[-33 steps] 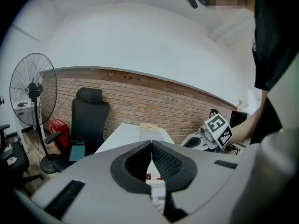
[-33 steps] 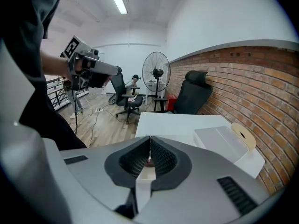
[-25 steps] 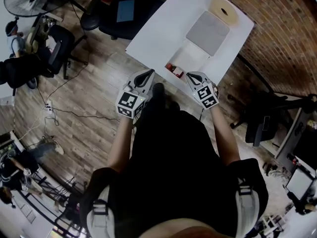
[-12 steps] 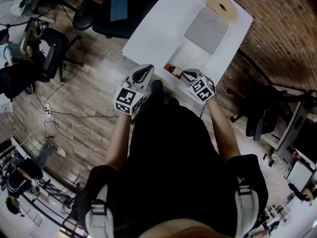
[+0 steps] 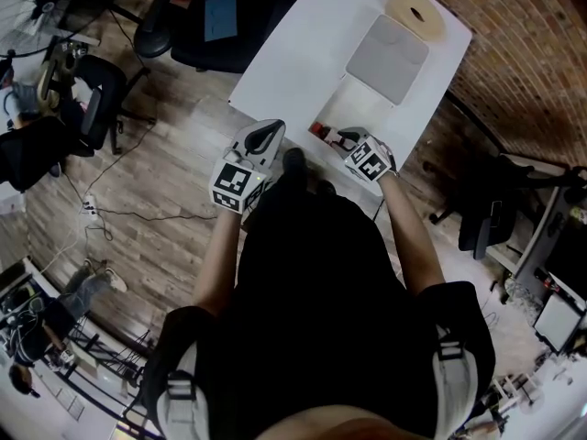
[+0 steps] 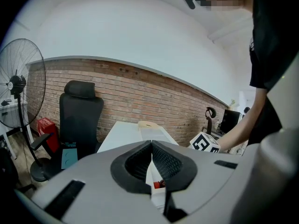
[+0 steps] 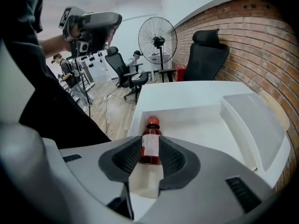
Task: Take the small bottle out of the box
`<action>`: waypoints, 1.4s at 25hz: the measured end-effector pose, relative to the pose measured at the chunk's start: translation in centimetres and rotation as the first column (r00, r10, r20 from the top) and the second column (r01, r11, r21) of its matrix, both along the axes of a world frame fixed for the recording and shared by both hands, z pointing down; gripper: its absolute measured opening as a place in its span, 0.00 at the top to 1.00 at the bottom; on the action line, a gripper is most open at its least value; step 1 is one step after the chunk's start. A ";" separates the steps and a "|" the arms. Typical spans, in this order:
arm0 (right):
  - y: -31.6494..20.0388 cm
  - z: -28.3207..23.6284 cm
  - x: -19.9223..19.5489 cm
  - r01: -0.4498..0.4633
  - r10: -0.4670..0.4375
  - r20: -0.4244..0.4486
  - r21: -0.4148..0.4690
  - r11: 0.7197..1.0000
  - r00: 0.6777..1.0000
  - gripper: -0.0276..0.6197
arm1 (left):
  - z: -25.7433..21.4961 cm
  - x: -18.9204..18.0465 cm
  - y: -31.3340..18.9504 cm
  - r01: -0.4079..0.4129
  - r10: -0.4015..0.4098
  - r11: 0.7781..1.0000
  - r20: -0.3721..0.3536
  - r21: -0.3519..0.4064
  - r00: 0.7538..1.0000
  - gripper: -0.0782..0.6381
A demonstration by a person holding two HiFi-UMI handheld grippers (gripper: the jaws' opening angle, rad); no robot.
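Note:
A small red bottle (image 7: 150, 143) with a white label and red cap lies in the near left corner of the open white box (image 7: 196, 120), cap pointing away. My right gripper (image 7: 150, 149) is at that corner. Its jaws are opening, and the bottle shows between the fingertips with no clear press on it. In the head view the bottle (image 5: 319, 129) lies just left of the right gripper (image 5: 344, 137). My left gripper (image 5: 269, 132) hovers off the table's near edge, its jaws shut on nothing (image 6: 152, 146).
The box's grey lid (image 5: 386, 47) lies behind the box on the white table (image 5: 293, 53), with a tape roll (image 5: 415, 12) at the far end. Black office chairs (image 5: 188, 16), a fan and cables stand on the wooden floor to the left. A brick wall runs along the right.
My right gripper has moved left and forward to the bottle at the box's near corner. The left gripper has barely shifted.

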State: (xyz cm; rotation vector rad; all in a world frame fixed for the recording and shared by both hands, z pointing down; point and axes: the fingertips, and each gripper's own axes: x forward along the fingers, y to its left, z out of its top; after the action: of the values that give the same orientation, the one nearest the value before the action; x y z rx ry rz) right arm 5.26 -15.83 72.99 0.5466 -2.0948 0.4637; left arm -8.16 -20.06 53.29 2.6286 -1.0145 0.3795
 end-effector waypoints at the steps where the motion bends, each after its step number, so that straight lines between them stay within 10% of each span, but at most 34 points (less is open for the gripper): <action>1: -0.1 0.3 -0.1 -0.002 0.002 -0.004 -0.006 1.000 1.000 0.78 | 0.1 -0.2 -0.1 -0.001 0.001 1.000 0.001 -0.001 1.000 0.86; 35: -2.3 3.6 -1.3 -0.076 0.068 -0.080 -0.109 0.991 0.994 0.64 | 1.0 -2.7 -1.6 -0.073 0.074 0.997 0.015 -0.007 0.997 0.86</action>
State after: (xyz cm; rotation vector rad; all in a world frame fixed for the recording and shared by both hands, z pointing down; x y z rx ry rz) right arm 3.96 -18.14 76.59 0.5665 -1.9682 0.5894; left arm -10.85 -21.67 54.25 2.6667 -0.9216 0.4197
